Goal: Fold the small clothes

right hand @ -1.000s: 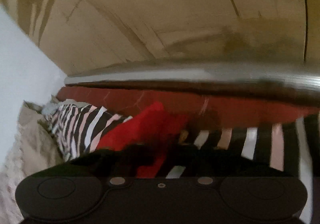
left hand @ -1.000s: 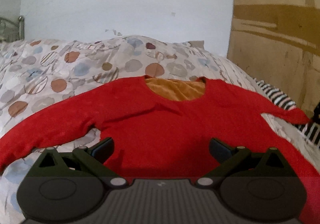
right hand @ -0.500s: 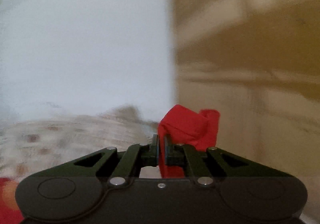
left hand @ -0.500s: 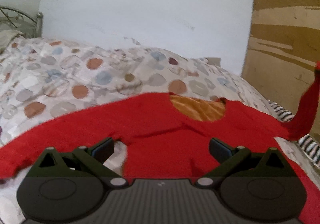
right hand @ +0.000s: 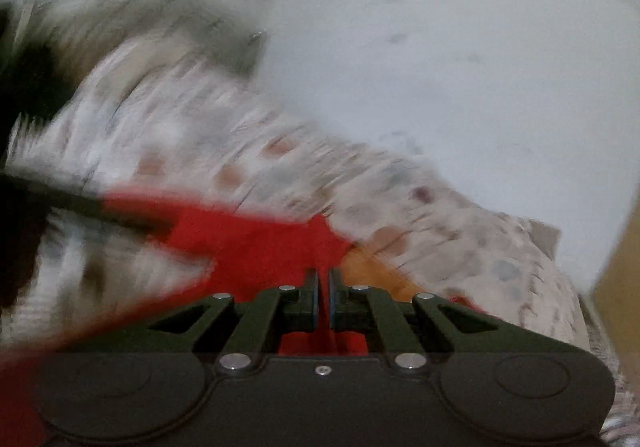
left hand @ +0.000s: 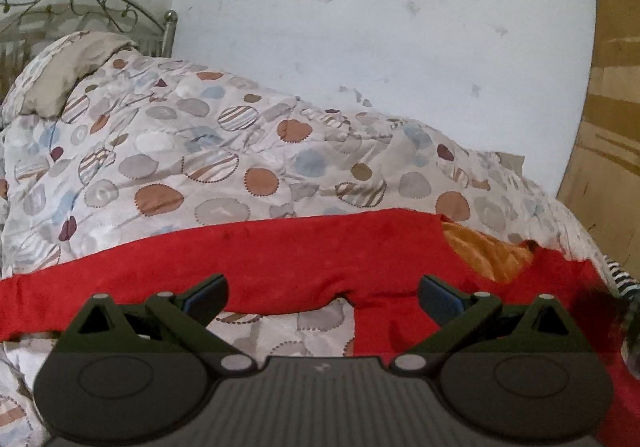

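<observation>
Left wrist view: left claw [left hand: 322, 293] released above red fleece sweater [left hand: 280, 251]; right claw [right hand: 323, 297] clenched on its red cloth.

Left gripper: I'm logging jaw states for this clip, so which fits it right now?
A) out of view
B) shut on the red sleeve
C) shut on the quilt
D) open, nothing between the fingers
D: the left gripper has its fingers spread wide apart above the red sweater and quilt, pinching nothing.
</observation>
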`<move>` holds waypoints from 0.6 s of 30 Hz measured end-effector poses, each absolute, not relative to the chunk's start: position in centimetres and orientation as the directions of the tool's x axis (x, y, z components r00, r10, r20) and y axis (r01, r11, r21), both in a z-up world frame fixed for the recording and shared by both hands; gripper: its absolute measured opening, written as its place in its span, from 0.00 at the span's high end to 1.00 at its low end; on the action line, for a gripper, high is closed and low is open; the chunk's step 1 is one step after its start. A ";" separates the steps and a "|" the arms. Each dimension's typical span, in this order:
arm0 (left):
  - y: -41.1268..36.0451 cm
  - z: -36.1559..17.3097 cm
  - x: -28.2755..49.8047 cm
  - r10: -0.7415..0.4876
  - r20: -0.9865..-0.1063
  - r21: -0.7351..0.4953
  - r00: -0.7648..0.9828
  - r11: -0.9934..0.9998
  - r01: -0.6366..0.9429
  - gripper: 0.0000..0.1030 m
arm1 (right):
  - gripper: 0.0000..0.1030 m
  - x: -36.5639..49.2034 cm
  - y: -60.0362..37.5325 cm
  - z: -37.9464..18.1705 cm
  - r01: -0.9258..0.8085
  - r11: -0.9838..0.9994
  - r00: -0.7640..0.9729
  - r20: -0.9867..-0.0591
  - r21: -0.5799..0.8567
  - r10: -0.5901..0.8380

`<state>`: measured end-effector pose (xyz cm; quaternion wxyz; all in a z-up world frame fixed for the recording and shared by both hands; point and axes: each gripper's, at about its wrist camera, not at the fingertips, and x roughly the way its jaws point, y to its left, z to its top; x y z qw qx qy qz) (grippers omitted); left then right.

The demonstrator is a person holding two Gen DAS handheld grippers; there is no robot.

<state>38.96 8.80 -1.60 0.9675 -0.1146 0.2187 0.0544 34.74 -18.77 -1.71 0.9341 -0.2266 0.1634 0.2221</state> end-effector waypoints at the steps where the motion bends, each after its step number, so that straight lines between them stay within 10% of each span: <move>1: 8.8 -1.7 38.9 0.052 -0.434 -0.204 0.899 0.967 -0.154 0.00 | 0.96 33.7 -18.0 -2.9 -0.513 0.761 0.838 -0.425 -0.398 0.342; 18: 6.4 -4.2 39.7 -0.147 -0.513 -0.275 0.845 0.961 0.000 0.00 | 0.84 27.1 -16.0 -7.2 -0.648 0.553 0.753 -0.549 -0.524 0.362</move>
